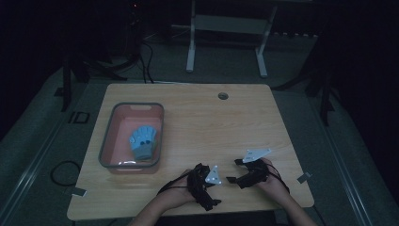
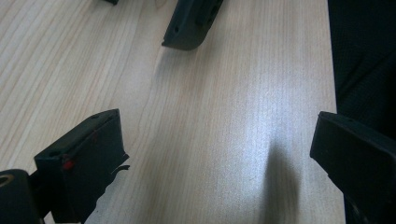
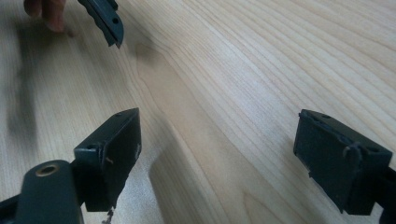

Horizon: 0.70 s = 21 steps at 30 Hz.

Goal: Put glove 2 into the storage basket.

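Both the left gripper and the right gripper are being held released, facing each other, above the bare tabletop.

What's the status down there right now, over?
Left gripper and right gripper both open, empty, low over the table near its front edge. Blue glove lies in the pink bin, untouched. Nothing between them.

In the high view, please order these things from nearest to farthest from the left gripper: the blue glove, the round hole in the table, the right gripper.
1. The right gripper, just to the right of the left gripper, at the near edge.
2. The blue glove, up and left, inside the pink bin.
3. The round hole, near the table's far edge.
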Available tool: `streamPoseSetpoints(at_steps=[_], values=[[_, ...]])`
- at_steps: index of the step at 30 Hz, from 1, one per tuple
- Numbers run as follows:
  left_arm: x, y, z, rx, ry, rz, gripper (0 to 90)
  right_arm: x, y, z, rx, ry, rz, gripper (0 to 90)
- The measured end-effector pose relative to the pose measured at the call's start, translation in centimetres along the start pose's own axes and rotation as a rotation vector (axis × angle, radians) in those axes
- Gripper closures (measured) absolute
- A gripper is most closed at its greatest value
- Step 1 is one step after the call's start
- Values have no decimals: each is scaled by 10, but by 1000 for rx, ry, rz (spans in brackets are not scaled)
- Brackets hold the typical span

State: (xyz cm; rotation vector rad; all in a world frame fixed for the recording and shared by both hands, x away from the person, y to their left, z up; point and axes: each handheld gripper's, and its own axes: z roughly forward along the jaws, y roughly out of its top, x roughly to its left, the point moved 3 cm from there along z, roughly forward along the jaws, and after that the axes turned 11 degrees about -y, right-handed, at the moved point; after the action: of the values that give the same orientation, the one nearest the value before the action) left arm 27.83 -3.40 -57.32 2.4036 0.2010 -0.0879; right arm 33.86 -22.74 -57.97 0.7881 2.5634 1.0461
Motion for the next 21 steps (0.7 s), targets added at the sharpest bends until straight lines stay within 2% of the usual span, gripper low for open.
streamPoseSetpoints(at_steps=[3, 5, 13, 15, 18, 21], values=[[-1, -2, 3, 3, -4, -10, 33, 0, -2, -2, -13, -23, -5, 145], [-1, -4, 4, 6, 7, 7, 35, 0, -5, -3, -25, -45, -13, 144], [-3, -8, 6, 9, 26, 18, 40, 3, -7, -4, -30, -54, -16, 144], [-5, -10, 5, -15, 28, 34, 41, 3, -8, -5, -33, -54, -12, 144], [-6, -12, 1, -46, 32, 17, 42, 3, -9, -5, -35, -55, -17, 144], [-5, -14, 1, -47, 29, 12, 42, 3, -9, -4, -32, -59, -21, 144]])
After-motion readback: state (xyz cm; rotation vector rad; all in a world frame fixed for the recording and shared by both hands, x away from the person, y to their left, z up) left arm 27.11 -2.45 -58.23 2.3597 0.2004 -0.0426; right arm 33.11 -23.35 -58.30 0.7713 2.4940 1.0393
